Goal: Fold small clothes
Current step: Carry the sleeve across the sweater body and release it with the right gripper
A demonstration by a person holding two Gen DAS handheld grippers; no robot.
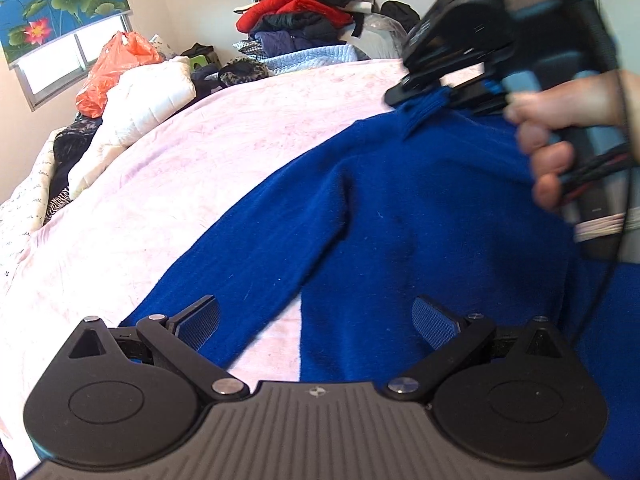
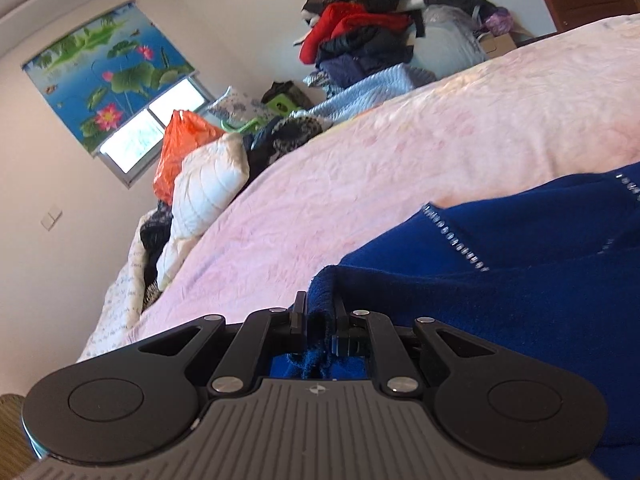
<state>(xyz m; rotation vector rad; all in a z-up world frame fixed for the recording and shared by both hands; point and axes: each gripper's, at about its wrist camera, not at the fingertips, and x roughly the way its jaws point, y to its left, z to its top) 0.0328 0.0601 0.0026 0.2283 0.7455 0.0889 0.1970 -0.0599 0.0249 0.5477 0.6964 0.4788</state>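
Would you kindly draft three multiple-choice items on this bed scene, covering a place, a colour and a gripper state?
1. Where does the orange plastic bag lie?
A. below the window
B. on the sweater
C. by the door

2. What colour is the sweater?
A. red
B. blue
C. white

3. How is the left hand-held gripper?
A. shut on cloth
B. open
C. shut empty

Answers: 1 A, it sits under the window. 2 B, its knit is deep blue. 3 B, its pads stand apart, unlike the right hand-held gripper, clamped on the sweater's edge.
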